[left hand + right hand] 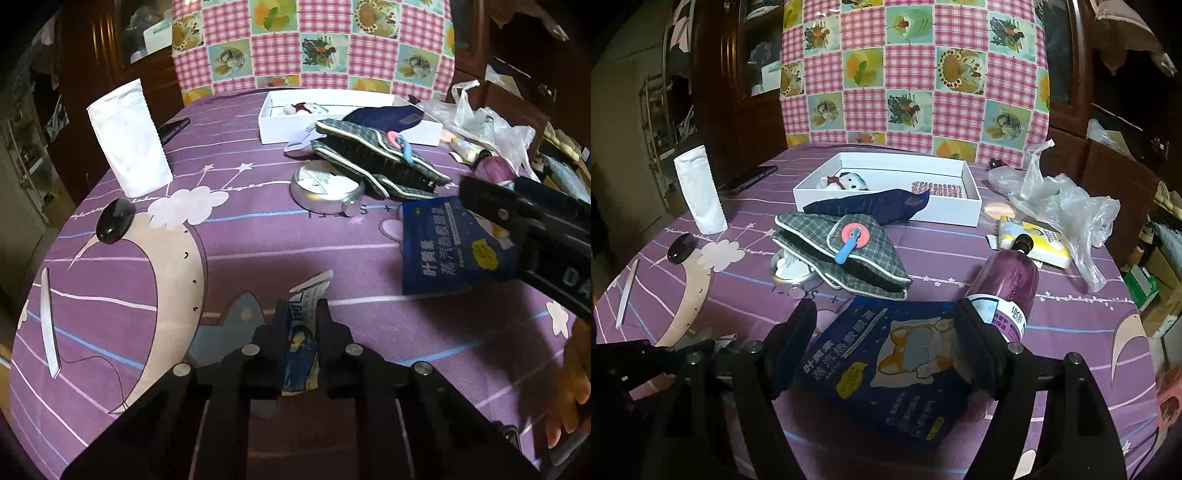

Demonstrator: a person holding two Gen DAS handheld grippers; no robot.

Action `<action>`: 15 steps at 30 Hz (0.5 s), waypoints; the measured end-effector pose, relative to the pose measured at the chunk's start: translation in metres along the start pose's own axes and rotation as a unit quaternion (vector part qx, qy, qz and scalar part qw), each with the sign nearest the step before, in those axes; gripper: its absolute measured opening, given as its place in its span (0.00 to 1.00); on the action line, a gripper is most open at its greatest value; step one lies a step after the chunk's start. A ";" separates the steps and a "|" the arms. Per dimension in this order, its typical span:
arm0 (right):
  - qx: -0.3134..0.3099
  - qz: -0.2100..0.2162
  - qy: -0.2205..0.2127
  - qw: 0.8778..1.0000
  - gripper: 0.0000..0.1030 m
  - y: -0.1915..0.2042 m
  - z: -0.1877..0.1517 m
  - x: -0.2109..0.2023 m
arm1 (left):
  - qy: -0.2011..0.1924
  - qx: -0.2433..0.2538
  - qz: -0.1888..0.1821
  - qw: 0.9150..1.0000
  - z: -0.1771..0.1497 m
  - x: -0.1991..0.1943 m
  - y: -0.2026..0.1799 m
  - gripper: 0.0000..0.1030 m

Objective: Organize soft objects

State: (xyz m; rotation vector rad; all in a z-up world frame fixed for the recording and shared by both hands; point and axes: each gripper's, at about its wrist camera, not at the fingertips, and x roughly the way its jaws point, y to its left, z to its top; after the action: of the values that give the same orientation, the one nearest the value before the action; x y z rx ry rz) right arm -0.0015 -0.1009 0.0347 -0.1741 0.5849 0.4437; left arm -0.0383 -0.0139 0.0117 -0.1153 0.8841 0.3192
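The left gripper (300,325) is pinching a small crumpled sachet (301,343) between its fingers, clenched on it just above the table (258,240). The right gripper (886,339) is straddling a blue eye-mask pouch (897,365), fingers spread wide to either side of it and not gripping. Beyond both, the white box (953,212) is holding only a plush toy (846,181); the plaid slippers (846,254) beyond the fingers are still waiting, so most sorting looks undone.

The blue pouch (897,369) with the cartoon dog is lying flat just in front of the plaid bag (846,251). A small crumpled sachet (301,339) is standing on edge, further forward from the plaid bag, left of the pouch.
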 end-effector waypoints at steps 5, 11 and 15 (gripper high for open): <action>0.008 0.001 -0.004 1.000 0.75 -0.005 0.002 -0.004 | 0.009 -0.028 -0.034 0.999 0.014 0.005 0.011 0.11; 0.018 0.002 -0.008 1.000 0.75 -0.012 0.006 -0.007 | -0.038 -0.017 -0.032 0.999 0.037 -0.003 0.001 0.12; 0.022 -0.006 -0.015 1.000 0.75 -0.017 0.008 -0.010 | -0.051 -0.006 -0.065 0.997 0.052 -0.002 -0.010 0.12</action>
State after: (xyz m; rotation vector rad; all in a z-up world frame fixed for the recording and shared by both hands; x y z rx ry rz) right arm 0.0023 -0.1170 0.0475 -0.1289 0.5640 0.4204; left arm 0.0025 -0.0122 0.0456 -0.1658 0.7706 0.2066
